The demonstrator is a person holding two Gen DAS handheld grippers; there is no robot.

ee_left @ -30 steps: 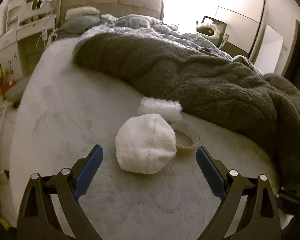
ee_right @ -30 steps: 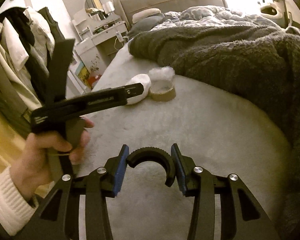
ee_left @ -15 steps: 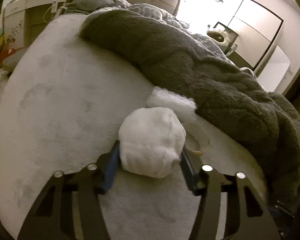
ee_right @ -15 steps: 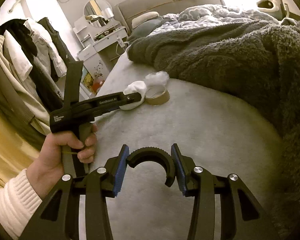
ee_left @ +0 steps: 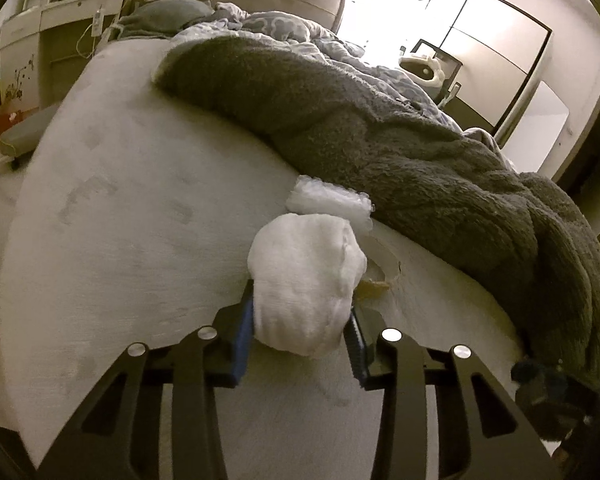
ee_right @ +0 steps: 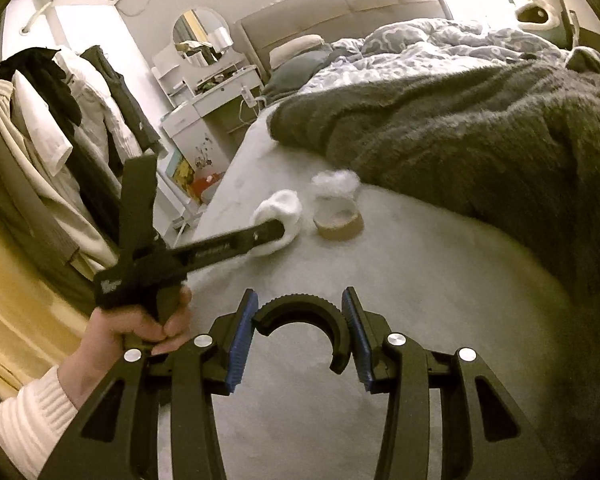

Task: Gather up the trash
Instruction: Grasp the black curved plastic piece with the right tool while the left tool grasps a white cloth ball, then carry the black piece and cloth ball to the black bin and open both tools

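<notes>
My left gripper (ee_left: 300,332) is shut on a crumpled white paper wad (ee_left: 304,280) at the edge of the grey bed (ee_left: 120,200). The wad also shows in the right wrist view (ee_right: 278,212), with the left gripper (ee_right: 276,232) on it. Behind it lie a clear bubble-wrap piece (ee_left: 332,200) and a brown tape roll (ee_right: 338,226), mostly hidden in the left wrist view. My right gripper (ee_right: 298,340) is shut on a black curved plastic clip (ee_right: 302,316), held above the bed nearer the front.
A dark fluffy blanket (ee_left: 400,140) is heaped over the right and far part of the bed, just behind the trash. A white dresser (ee_right: 212,104) and hanging clothes (ee_right: 60,120) stand left of the bed.
My left gripper moved forward around the white wad and closed on it. My right gripper kept its hold on the clip and drifted slightly.
</notes>
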